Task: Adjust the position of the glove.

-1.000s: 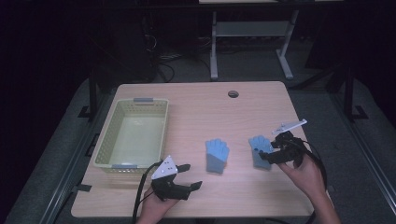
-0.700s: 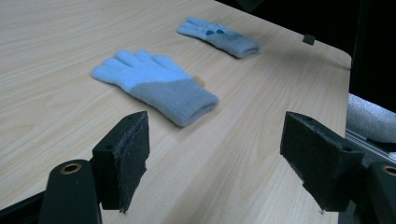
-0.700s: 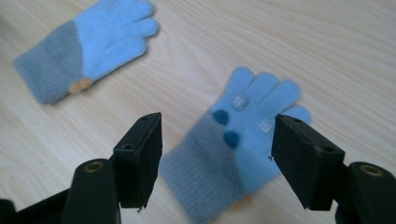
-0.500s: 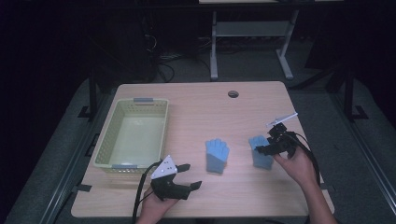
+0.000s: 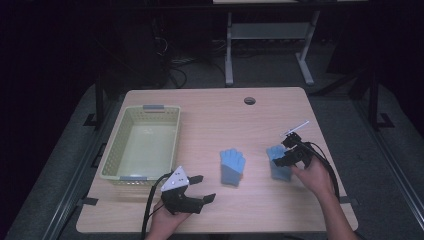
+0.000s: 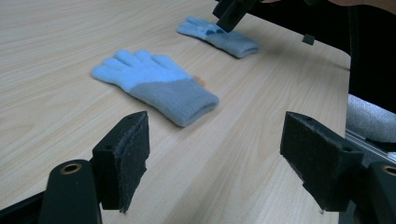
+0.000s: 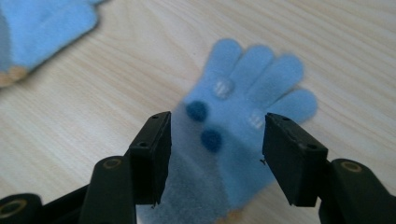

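The right gripper [image 7: 212, 156], fingers closing astride the soft, light, limp blue glove [image 7: 243, 121], should pinch its palm.

I'm looking over a light wooden table [image 5: 210, 107] with a round cable hole [image 5: 249, 100]; well beyond my claws a pale metal frame [image 5: 267, 35] is standing on dark floor [image 5: 60, 150], the room lying dim.
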Motion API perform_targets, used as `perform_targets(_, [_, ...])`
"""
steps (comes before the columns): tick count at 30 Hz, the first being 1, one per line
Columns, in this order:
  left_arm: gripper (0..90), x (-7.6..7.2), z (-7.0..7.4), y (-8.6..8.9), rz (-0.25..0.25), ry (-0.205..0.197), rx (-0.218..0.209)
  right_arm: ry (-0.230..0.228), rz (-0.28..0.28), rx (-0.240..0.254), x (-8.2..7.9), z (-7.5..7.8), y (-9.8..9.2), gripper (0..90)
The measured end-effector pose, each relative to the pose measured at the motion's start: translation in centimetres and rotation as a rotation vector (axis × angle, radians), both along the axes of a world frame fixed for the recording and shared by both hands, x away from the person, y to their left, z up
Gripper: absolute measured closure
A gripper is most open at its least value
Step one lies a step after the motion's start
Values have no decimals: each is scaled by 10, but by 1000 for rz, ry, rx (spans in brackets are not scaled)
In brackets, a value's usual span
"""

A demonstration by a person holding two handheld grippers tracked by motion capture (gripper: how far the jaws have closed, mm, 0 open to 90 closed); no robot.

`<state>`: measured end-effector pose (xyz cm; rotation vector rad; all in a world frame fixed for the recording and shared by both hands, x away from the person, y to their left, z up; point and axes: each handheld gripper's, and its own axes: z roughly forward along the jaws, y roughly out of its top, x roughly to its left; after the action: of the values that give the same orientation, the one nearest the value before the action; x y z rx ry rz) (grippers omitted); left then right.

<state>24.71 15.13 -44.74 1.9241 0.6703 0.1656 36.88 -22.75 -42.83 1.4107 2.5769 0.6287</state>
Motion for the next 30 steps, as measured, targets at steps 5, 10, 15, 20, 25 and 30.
perform_targets(5, [236,0,-1,-2,-5,2,1,22,-11,-16,3,-4,0,442])
perform_targets(10, [237,0,-2,-2,-6,4,4,59,-24,-48,5,-13,2,489])
perform_targets(15, [236,-1,-1,-2,-8,4,6,43,-29,-65,4,-15,4,526])
perform_targets(20, [236,-2,-1,-3,-11,3,12,71,-27,-83,6,-14,9,629])
perform_targets(25, [236,-2,-1,-3,-10,4,14,82,-29,-77,8,-13,10,702])
perform_targets(30, [236,-1,-1,-2,-8,1,10,108,-26,-61,10,-11,9,787])
